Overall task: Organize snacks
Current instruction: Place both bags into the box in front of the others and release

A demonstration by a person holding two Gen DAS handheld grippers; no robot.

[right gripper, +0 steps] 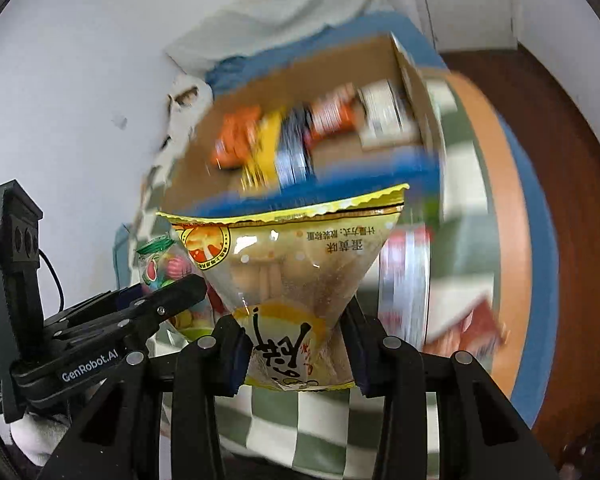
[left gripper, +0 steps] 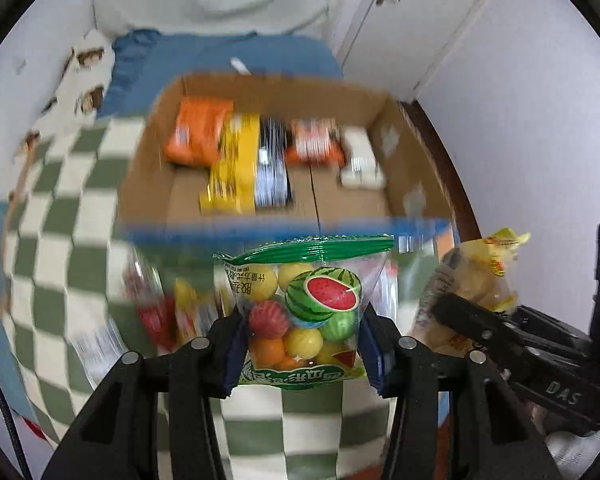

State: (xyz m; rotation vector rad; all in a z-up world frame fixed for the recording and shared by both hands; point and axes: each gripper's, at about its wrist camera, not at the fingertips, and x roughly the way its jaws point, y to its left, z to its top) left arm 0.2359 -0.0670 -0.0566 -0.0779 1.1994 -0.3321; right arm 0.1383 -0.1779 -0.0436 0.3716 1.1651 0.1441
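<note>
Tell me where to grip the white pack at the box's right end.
Judging from the blurred view, the white pack lies flat beside the box's right wall. Come from above, fingers across its narrow width, toward its near end, away from the orange pack.

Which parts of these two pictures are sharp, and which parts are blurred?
Left wrist view: the candy bag in the left hand-held gripper is sharp; the cardboard box is smeared. Right wrist view: the yellow snack bag is sharp; the box behind is blurred.
</note>
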